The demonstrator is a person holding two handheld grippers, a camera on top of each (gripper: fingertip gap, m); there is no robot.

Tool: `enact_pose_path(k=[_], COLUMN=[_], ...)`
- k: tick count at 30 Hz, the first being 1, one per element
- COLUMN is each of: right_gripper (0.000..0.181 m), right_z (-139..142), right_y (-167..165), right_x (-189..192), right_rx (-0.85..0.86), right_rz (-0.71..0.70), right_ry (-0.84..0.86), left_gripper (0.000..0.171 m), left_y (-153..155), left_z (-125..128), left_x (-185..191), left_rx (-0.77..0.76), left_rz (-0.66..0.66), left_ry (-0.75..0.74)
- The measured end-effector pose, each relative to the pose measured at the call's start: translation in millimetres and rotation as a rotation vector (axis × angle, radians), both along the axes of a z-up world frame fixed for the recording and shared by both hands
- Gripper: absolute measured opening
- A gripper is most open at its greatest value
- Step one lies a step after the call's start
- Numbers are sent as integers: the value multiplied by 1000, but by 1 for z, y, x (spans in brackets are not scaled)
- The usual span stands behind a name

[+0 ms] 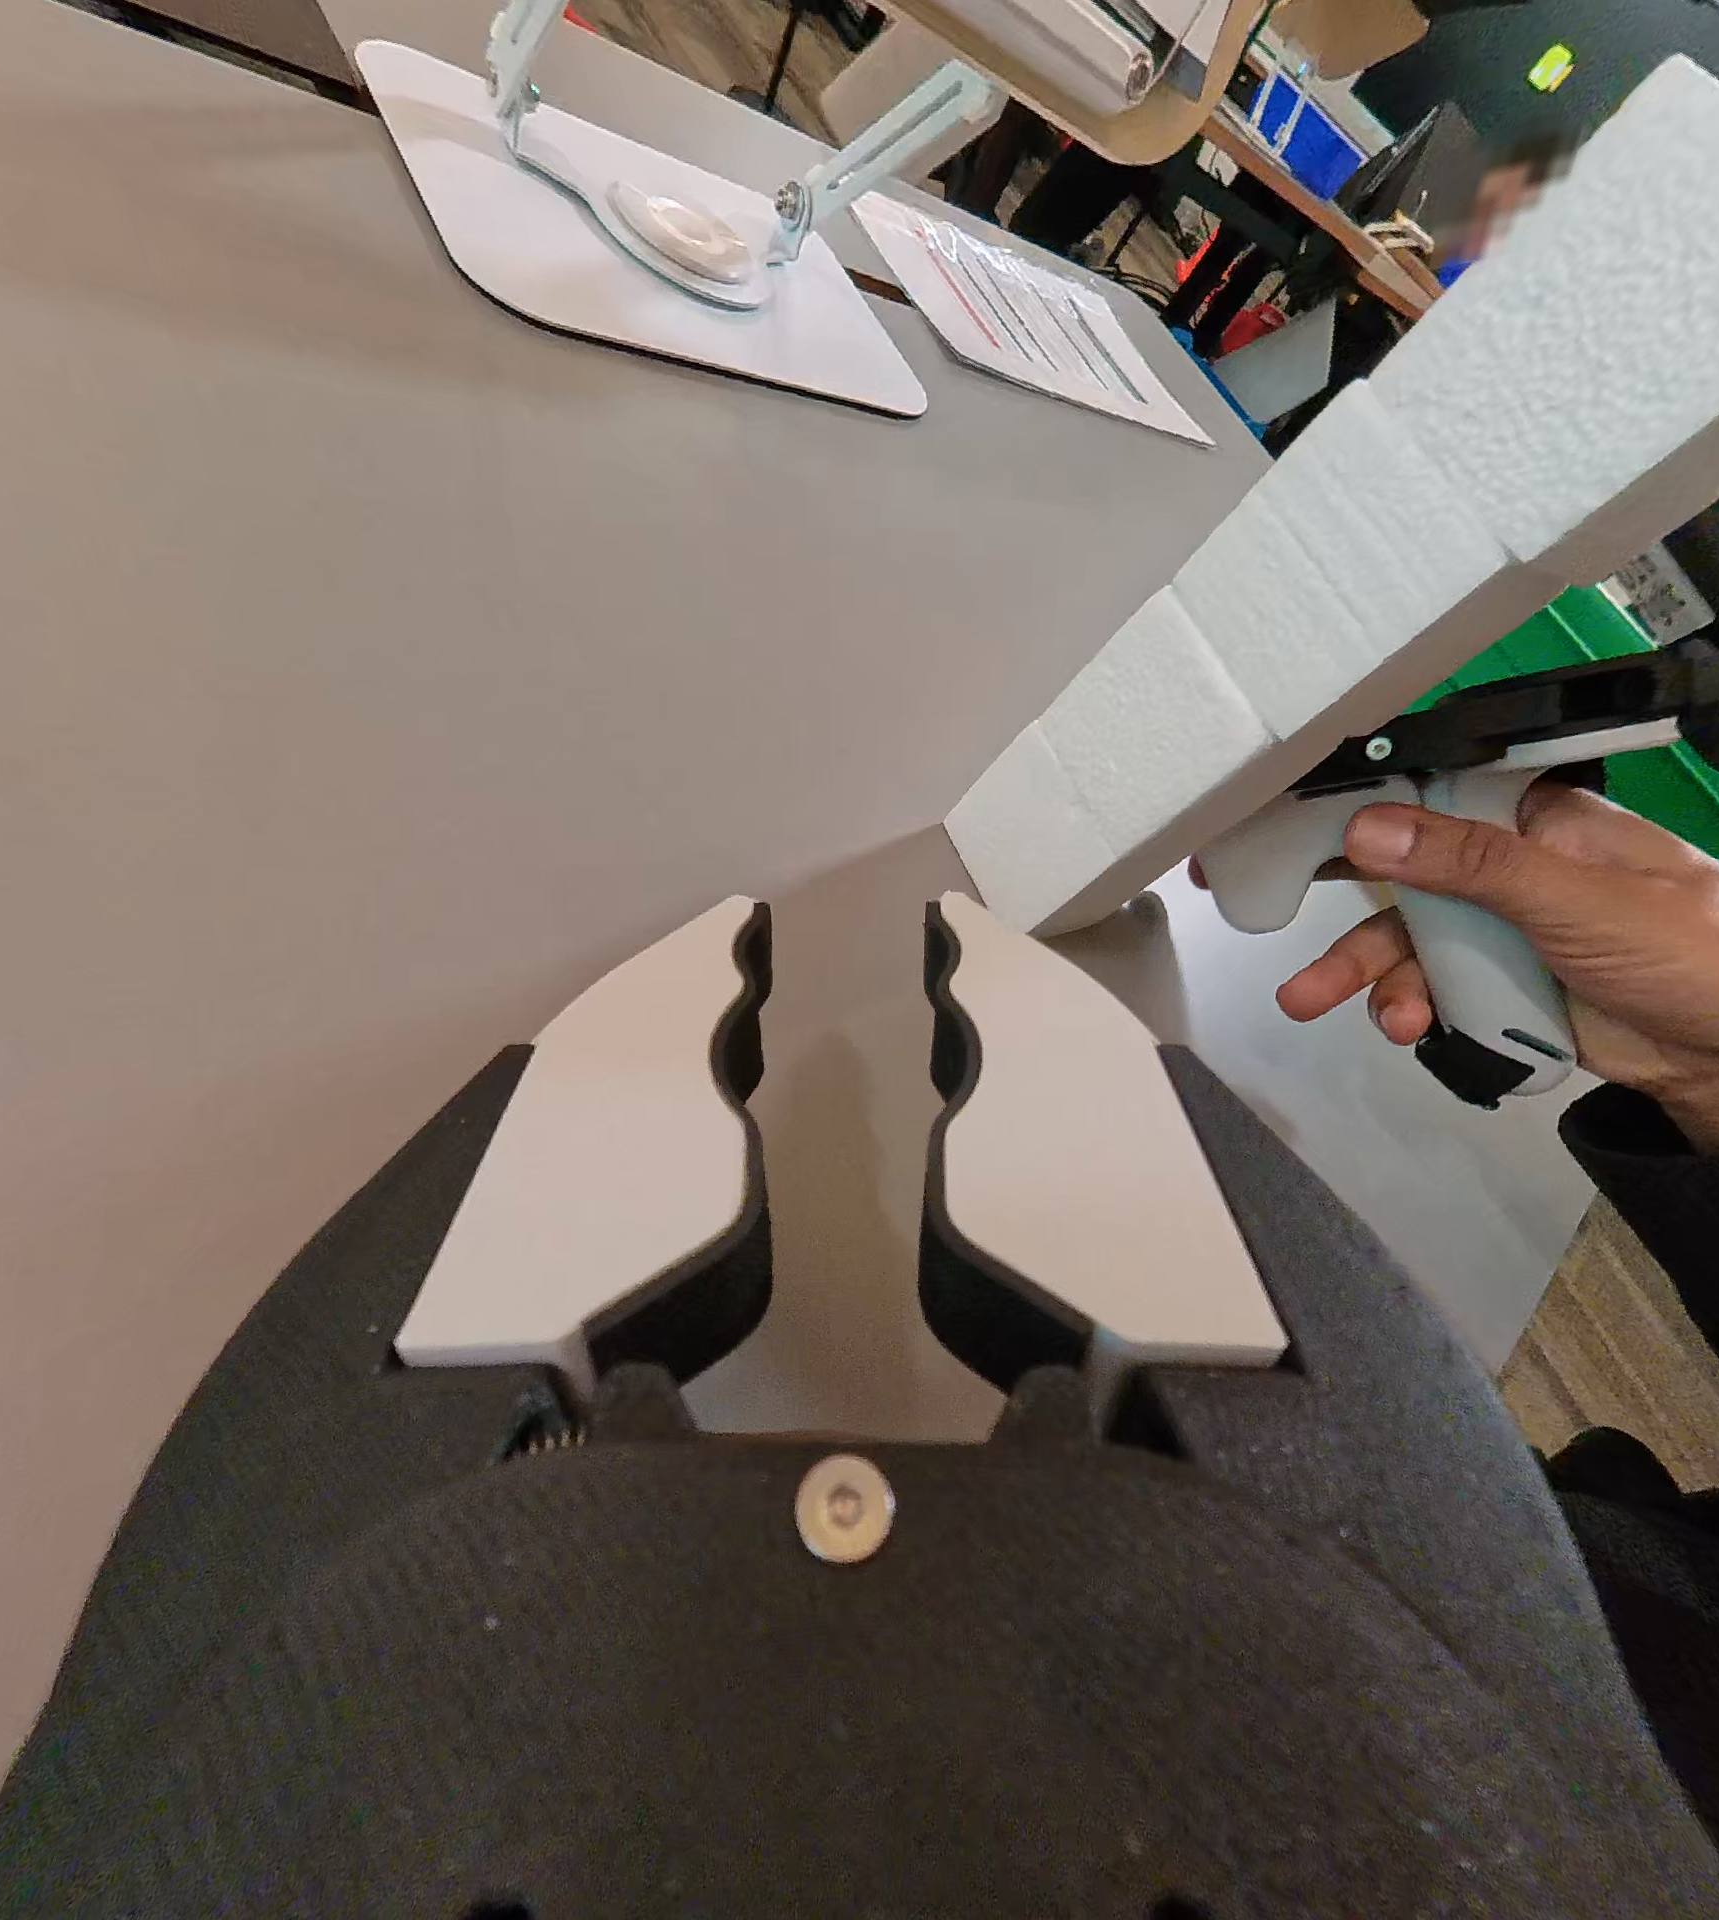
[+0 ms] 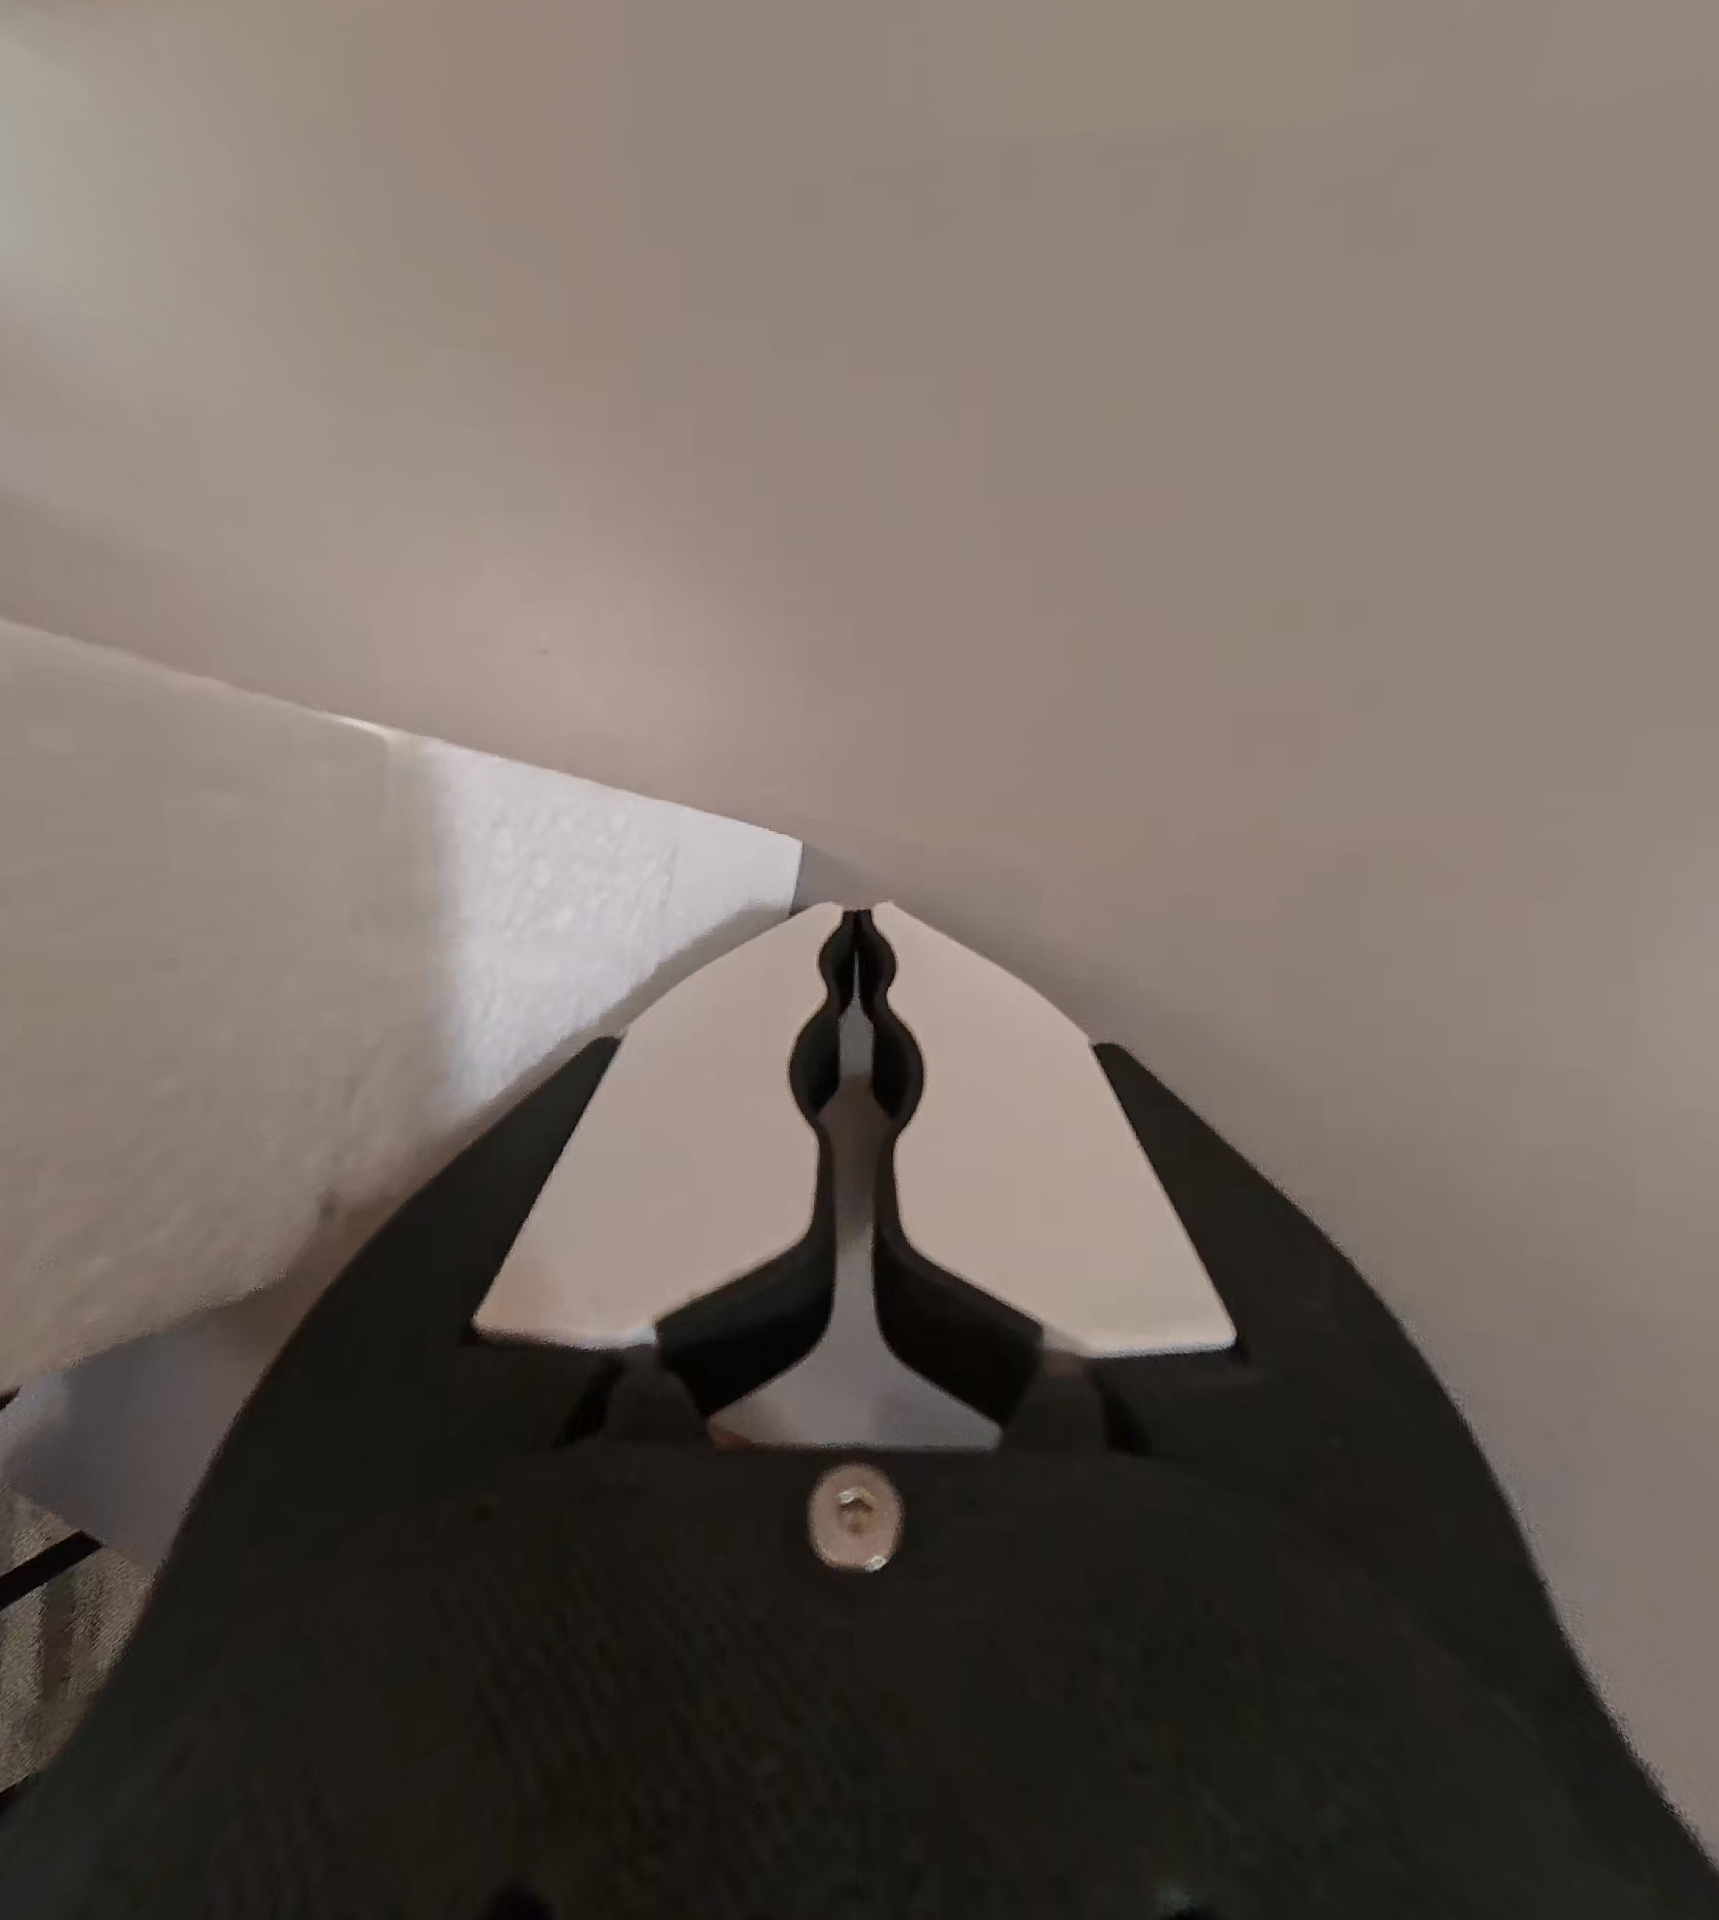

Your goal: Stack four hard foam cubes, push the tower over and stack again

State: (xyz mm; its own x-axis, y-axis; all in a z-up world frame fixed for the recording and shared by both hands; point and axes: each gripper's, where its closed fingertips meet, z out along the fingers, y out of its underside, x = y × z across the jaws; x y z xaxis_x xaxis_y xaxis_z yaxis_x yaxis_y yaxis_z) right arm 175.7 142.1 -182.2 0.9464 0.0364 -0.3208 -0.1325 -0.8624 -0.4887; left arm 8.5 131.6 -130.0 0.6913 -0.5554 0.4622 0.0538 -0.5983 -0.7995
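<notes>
My left gripper (image 1: 847, 914) is open and empty, low over the grey table (image 1: 315, 675). A long white foam block (image 1: 1354, 540) slants up to the right. Its low corner is on the table just beside my right fingertip (image 1: 954, 914). A hand (image 1: 1613, 935) holds the other gripper by its white handle (image 1: 1457, 935) under the block; its fingers are hidden there. In the right wrist view my right gripper (image 2: 860, 916) is shut with nothing between its fingers, close to the table (image 2: 1146, 416). The foam block (image 2: 211, 987) lies along its left side.
A white stand base (image 1: 626, 260) with metal arms sits at the far side of the table. A laminated sheet (image 1: 1031, 322) lies to its right. The table's edge (image 1: 1250, 1039) runs near the hand, with wood floor below. Desks and green bins are beyond. My right fingertips sit around 20 cm from my left ones. The white stand base (image 1: 626, 260) lies around 30 cm away from my right fingertips.
</notes>
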Motion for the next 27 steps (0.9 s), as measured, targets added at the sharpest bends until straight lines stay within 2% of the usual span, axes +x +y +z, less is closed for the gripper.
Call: enact_pose_path(k=[27], right_gripper=[0], right_z=[-2], right_y=[3], right_x=[-4], right_rx=[2], right_rz=[15], right_ry=[-64], left_gripper=[29], left_y=[4], left_z=[3], left_x=[-8], left_rx=[-16], left_rz=[34], left_ry=[-31])
